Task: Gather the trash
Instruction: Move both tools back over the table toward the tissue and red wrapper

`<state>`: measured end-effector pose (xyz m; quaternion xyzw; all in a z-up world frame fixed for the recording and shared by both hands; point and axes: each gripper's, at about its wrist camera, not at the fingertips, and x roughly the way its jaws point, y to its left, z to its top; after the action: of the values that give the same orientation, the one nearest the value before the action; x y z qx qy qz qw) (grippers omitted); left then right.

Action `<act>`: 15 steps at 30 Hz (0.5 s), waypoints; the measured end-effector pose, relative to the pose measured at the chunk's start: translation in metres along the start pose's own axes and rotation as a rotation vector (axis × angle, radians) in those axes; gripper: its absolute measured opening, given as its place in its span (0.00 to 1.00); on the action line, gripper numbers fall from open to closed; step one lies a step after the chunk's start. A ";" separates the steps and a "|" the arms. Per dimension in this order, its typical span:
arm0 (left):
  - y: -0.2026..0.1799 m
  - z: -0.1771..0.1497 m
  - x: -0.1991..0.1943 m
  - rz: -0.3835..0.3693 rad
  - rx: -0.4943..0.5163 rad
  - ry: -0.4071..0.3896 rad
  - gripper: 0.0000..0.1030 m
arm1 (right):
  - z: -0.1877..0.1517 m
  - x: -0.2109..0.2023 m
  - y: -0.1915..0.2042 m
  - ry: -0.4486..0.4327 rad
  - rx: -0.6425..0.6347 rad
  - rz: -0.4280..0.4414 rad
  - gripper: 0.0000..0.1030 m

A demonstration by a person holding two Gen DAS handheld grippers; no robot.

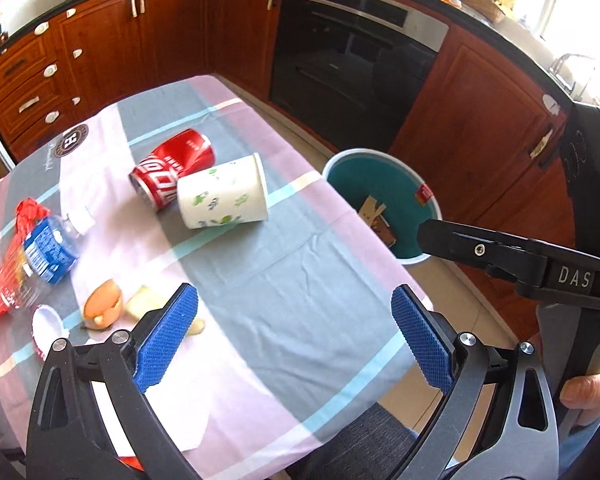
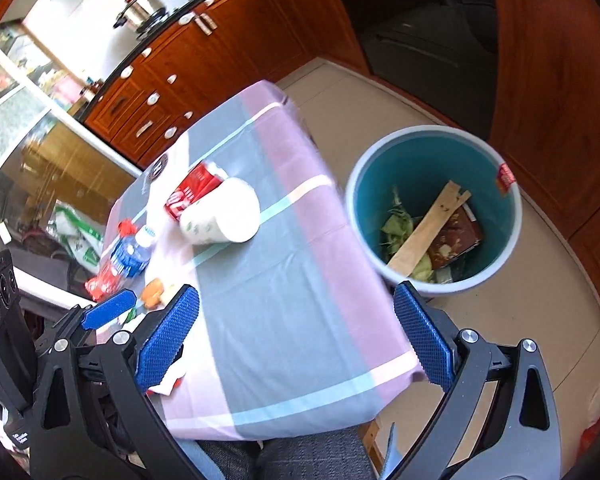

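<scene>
A red soda can (image 1: 172, 168) and a white paper cup (image 1: 222, 194) lie on their sides, touching, in the middle of the table. A plastic bottle with a blue label (image 1: 50, 250), a red wrapper (image 1: 4, 284), an eggshell (image 1: 102, 304) and a small white lid (image 1: 46, 330) lie at the left. My left gripper (image 1: 294, 340) is open and empty above the near part of the table. My right gripper (image 2: 296, 338) is open and empty over the table's right edge, beside the teal bin (image 2: 432, 208). The can (image 2: 192, 192) and the cup (image 2: 220, 216) also show there.
The table has a striped pink and grey cloth (image 1: 260, 280). The teal bin (image 1: 380, 200) stands on the floor by the table's right side and holds a wood strip (image 2: 428, 228), green scraps and a brown packet. Wooden cabinets (image 1: 172, 28) and an oven (image 1: 352, 64) stand behind.
</scene>
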<state>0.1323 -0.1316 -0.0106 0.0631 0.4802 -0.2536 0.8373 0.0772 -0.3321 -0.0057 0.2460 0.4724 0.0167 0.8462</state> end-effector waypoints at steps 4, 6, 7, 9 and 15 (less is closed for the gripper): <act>0.037 -0.023 -0.029 0.048 -0.023 -0.017 0.95 | -0.017 0.006 0.034 0.039 -0.074 0.012 0.91; 0.056 -0.034 -0.042 0.070 -0.046 -0.029 0.95 | -0.026 0.011 0.051 0.058 -0.111 0.022 0.91; 0.068 -0.041 -0.050 0.079 -0.063 -0.036 0.95 | -0.031 0.014 0.059 0.067 -0.131 0.028 0.91; 0.090 -0.054 -0.063 0.091 -0.104 -0.045 0.95 | -0.041 0.022 0.076 0.090 -0.171 0.044 0.91; 0.141 -0.094 -0.093 0.109 -0.198 -0.064 0.96 | -0.077 0.052 0.135 0.187 -0.293 0.108 0.91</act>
<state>0.0901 0.0570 -0.0022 -0.0020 0.4720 -0.1612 0.8667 0.0710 -0.1688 -0.0217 0.1423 0.5278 0.1535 0.8231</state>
